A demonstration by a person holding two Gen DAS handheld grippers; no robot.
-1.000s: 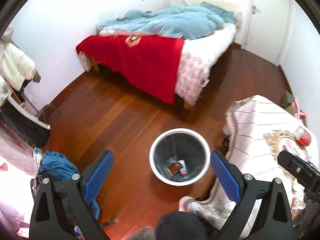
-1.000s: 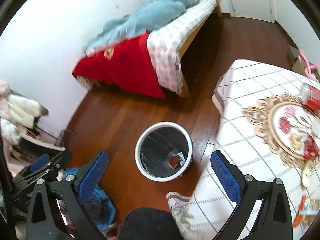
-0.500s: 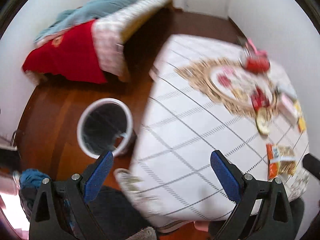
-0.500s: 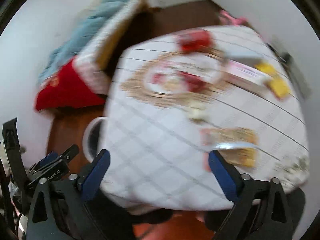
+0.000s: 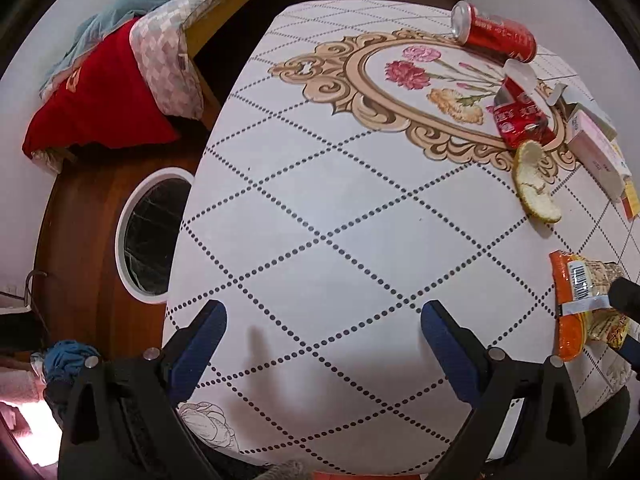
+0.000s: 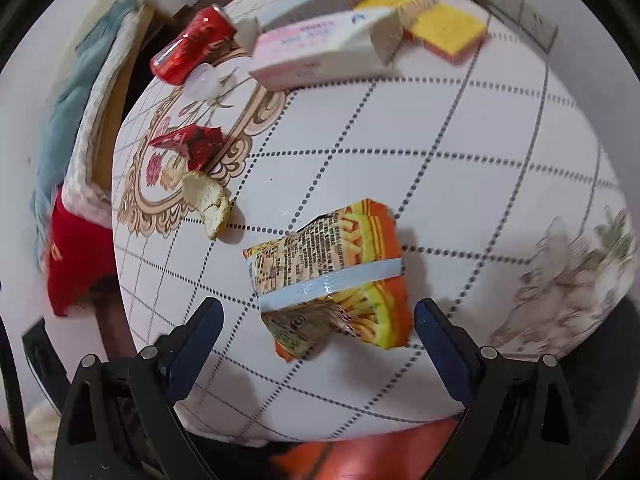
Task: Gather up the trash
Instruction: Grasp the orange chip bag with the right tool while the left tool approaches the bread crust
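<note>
Orange snack wrapper (image 6: pixel 332 276) lies flat on the table (image 6: pixel 460 184), just ahead of the right gripper (image 6: pixel 318 320), whose jaws are spread wide and hold nothing. Beyond it: peel (image 6: pixel 208 202), crumpled red packet (image 6: pixel 192 142), red can (image 6: pixel 192 48) on its side, pink-white carton (image 6: pixel 316 50). Left gripper (image 5: pixel 322 324), also wide open and empty, hangs over bare tablecloth; trash bin (image 5: pixel 154 236) stands on the floor beside the table.

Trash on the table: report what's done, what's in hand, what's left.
Done: nothing visibly; the bin interior is too dark to judge. In hand: nothing; both the left gripper and right gripper are open, the right framing the orange snack wrapper. Left: that wrapper, red can, peel, red packet, pink box.
</note>
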